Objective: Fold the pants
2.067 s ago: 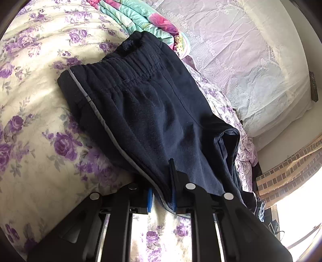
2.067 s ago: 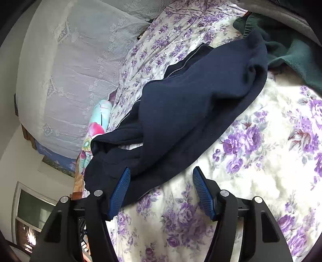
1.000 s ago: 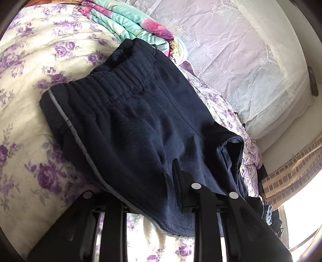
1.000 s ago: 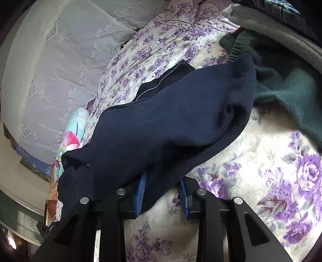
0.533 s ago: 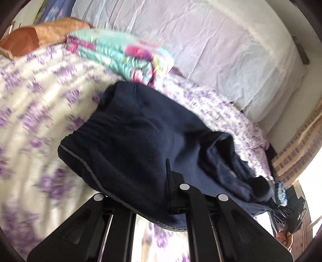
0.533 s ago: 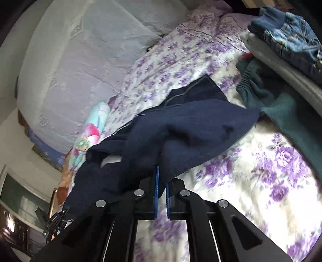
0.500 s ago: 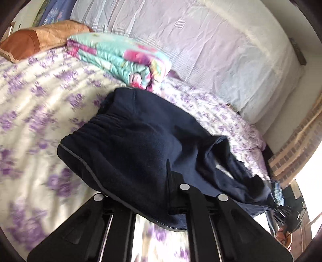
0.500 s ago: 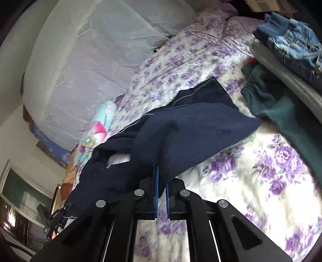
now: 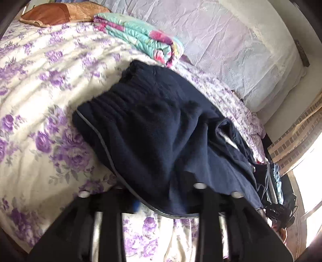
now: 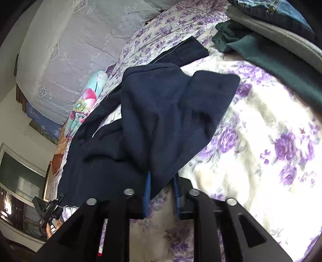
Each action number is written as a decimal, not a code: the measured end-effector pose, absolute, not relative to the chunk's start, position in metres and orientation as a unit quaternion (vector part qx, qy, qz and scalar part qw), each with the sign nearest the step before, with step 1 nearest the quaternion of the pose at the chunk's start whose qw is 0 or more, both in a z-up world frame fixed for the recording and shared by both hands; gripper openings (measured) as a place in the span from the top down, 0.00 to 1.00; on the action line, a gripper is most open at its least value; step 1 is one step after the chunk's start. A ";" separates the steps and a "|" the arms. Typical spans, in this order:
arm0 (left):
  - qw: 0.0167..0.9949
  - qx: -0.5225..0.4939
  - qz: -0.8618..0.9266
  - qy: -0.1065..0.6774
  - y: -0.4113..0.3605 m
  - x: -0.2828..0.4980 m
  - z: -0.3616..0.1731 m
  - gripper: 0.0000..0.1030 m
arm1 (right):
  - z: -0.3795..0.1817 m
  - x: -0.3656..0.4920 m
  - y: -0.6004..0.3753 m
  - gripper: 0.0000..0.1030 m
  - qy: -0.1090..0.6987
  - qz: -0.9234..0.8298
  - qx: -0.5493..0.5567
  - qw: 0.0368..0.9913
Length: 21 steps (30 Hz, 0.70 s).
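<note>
Dark navy pants [image 9: 153, 129] with a grey side stripe lie on the flowered bedspread [image 9: 40, 112], waistband toward the far left. My left gripper [image 9: 163, 199] has its jaws parted with the pants' near edge draped between and over them. In the right wrist view the leg end [image 10: 171, 112] is folded back over the rest of the pants. My right gripper [image 10: 161, 193] has its blue pads [image 10: 147, 191] slightly apart, with the cloth's lower edge hanging between them.
A folded teal and pink quilt [image 9: 140, 40] and a brown pillow [image 9: 60, 14] lie at the bed's far side. A stack of green, grey and denim clothes [image 10: 281, 40] sits at the right. A pale padded headboard [image 9: 231, 44] runs behind.
Both grippers have loosened: the right pads, pinched tight half a second ago, now stand slightly apart. The leg end has been carried over and laid onto the rest of the pants.
</note>
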<state>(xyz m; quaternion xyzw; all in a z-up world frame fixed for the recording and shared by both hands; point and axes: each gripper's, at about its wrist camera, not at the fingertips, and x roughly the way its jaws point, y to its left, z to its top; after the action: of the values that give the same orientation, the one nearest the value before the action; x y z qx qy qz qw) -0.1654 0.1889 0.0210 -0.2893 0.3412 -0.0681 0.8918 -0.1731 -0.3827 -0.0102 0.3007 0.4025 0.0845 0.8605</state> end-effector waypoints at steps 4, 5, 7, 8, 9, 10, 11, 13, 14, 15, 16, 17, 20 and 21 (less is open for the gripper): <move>0.902 -0.278 -0.043 0.327 0.197 -0.181 0.024 0.39 | -0.006 -0.181 -0.401 0.69 0.383 0.063 0.315 0.866; 0.910 -0.266 -0.009 0.318 0.201 -0.188 0.026 0.37 | -0.008 -0.183 -0.407 0.69 0.383 0.062 0.325 0.862; 0.917 -0.252 0.020 0.309 0.206 -0.198 0.029 0.37 | -0.012 -0.185 -0.418 0.69 0.379 0.061 0.347 0.856; 0.922 -0.249 0.027 0.296 0.210 -0.206 0.035 0.37 | -0.012 -0.185 -0.425 0.69 0.375 0.056 0.358 0.854; 0.927 -0.246 0.038 0.280 0.213 -0.214 0.041 0.37 | -0.012 -0.187 -0.432 0.69 0.368 0.045 0.367 0.853; 0.932 -0.240 0.049 0.268 0.216 -0.219 0.047 0.37 | -0.011 -0.186 -0.438 0.69 0.360 0.033 0.375 0.854; 0.938 -0.229 0.061 0.251 0.217 -0.223 0.057 0.37 | -0.010 -0.184 -0.446 0.69 0.351 0.023 0.386 0.853; 0.946 -0.219 0.061 0.232 0.216 -0.222 0.071 0.33 | -0.013 -0.173 -0.458 0.69 0.351 0.012 0.399 0.847; 0.949 -0.213 0.048 0.230 0.213 -0.213 0.078 0.31 | -0.017 -0.164 -0.461 0.70 0.359 0.013 0.406 0.840; 0.949 -0.206 0.030 0.235 0.207 -0.200 0.084 0.31 | -0.023 -0.154 -0.463 0.71 0.365 0.018 0.415 0.833; 0.950 -0.203 0.020 0.238 0.202 -0.192 0.086 0.30 | -0.027 -0.146 -0.462 0.75 0.370 0.019 0.421 0.828; 0.950 -0.187 -0.004 0.252 0.191 -0.171 0.087 0.28 | -0.030 -0.136 -0.461 0.82 0.372 0.014 0.423 0.826; 0.948 -0.133 -0.029 0.289 0.162 -0.128 0.072 0.23 | -0.029 -0.117 -0.457 0.89 0.377 0.011 0.421 0.825; 0.945 -0.115 -0.025 0.305 0.156 -0.113 0.064 0.20 | -0.024 -0.116 -0.455 0.89 0.376 0.007 0.415 0.828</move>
<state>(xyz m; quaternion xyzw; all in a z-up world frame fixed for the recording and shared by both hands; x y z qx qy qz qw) -0.1131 0.1562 0.0636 -0.1152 0.3051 -0.0249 0.9450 -0.1157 -0.4547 -0.0241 0.4149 0.3762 0.0072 0.8284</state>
